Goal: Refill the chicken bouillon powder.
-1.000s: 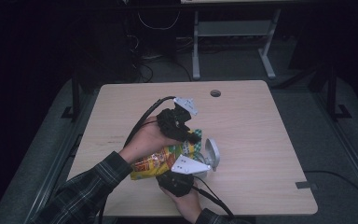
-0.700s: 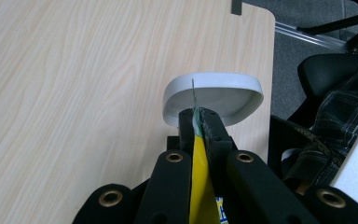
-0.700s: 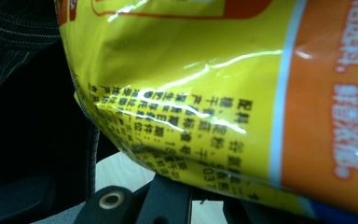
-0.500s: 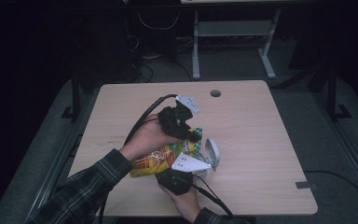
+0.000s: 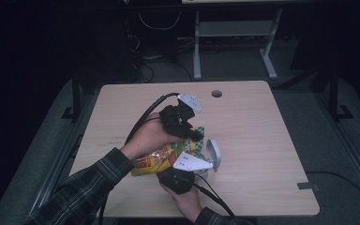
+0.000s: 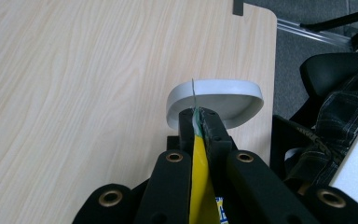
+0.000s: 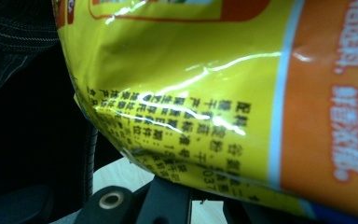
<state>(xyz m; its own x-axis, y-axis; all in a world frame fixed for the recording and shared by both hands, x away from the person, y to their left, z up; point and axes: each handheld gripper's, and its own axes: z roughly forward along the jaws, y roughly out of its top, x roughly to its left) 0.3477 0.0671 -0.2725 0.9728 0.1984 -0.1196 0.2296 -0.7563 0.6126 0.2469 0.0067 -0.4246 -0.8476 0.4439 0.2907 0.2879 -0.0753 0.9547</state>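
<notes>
Pinching the yellow snack bag, both grippers hold it above the grey bowl.

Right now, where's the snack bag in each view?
High view: snack bag lies at the table's near middle, between both grippers.
Left gripper view: its yellow edge stands pinched between the jaws, bottom centre.
Right gripper view: its yellow printed side covers most of the frame.
Shared landmark: the pale wood table.

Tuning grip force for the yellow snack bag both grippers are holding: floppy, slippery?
Probably floppy: the snack bag creases and buckles where it hangs. Likely slippery, since its film is glossy. The left gripper pinches just a thin top edge, so it seems light.
</notes>
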